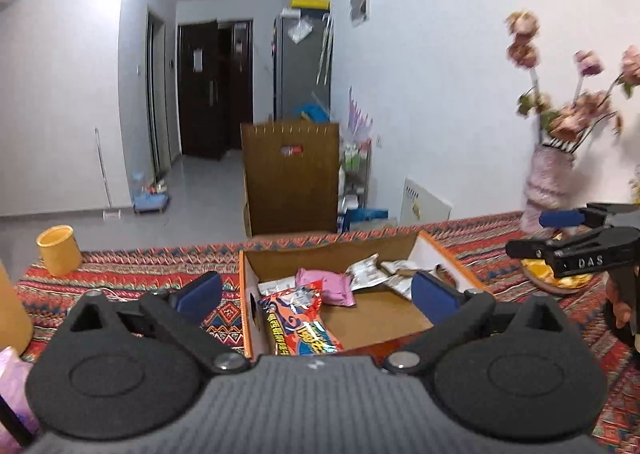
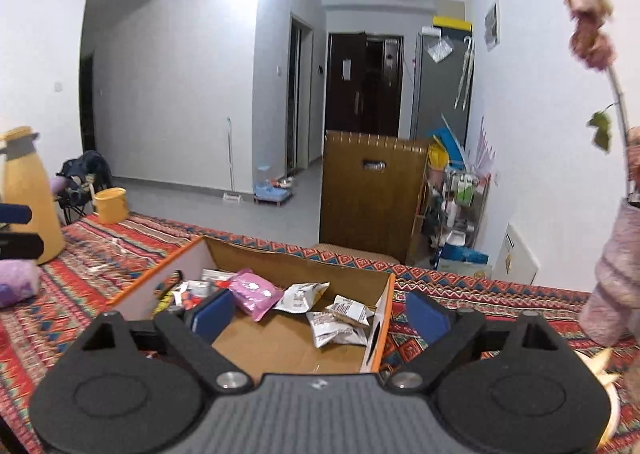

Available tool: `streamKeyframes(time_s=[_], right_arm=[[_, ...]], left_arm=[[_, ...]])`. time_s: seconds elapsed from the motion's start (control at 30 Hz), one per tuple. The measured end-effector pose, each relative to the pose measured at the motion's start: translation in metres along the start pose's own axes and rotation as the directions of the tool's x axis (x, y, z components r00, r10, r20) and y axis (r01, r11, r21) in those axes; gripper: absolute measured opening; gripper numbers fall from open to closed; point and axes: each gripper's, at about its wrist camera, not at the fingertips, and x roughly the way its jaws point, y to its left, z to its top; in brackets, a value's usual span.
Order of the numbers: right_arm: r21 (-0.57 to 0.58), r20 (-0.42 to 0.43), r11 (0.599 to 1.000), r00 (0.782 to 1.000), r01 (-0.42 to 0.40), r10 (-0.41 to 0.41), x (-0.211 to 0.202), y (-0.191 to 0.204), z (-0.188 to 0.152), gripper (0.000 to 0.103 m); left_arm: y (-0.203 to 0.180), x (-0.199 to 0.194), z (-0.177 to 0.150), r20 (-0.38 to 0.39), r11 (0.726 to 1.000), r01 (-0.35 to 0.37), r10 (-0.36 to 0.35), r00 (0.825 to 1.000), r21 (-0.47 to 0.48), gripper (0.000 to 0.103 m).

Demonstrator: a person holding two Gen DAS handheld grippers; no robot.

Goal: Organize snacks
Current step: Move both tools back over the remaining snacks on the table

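Observation:
An open cardboard box (image 1: 332, 248) (image 2: 280, 254) sits on the patterned tablecloth. In it lie a red and orange snack packet (image 1: 298, 320), a pink packet (image 1: 326, 286) (image 2: 256, 292) and several white packets (image 1: 366, 272) (image 2: 336, 324). My left gripper (image 1: 318, 290) is open and empty, held above the box's near left corner. My right gripper (image 2: 320, 314) is open and empty above the box's near right wall. It also shows in the left wrist view (image 1: 572, 238) at the right edge, jaws there not clear.
A yellow cup (image 1: 58, 250) (image 2: 111, 205) and a yellow jug (image 2: 30, 194) stand on the left of the table. A pink vase of dried flowers (image 1: 548, 182) (image 2: 616, 278) stands at the right. A pink bag (image 2: 18, 282) lies at the left. A brown chair back (image 1: 292, 178) stands behind the table.

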Motion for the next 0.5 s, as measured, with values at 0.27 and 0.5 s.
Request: streamKeyframes(time_s=[0.27, 0.5], right_arm=[[-0.048, 0.090, 0.998, 0.996, -0.026, 0.030, -0.115, 0.023, -0.030, 0.103], [-0.078, 0.155, 0.997, 0.987, -0.022, 0.034, -0.198, 0.047, -0.068, 0.103]], left_arm=[[-0.035, -0.104, -0.028, 0.124, 0.996, -0.007, -0.004, 0.992, 0.086, 0.103], [-0.042, -0.173, -0.068, 0.192, 0.999, 0.020, -0.026, 0.981, 0.033, 0.103]])
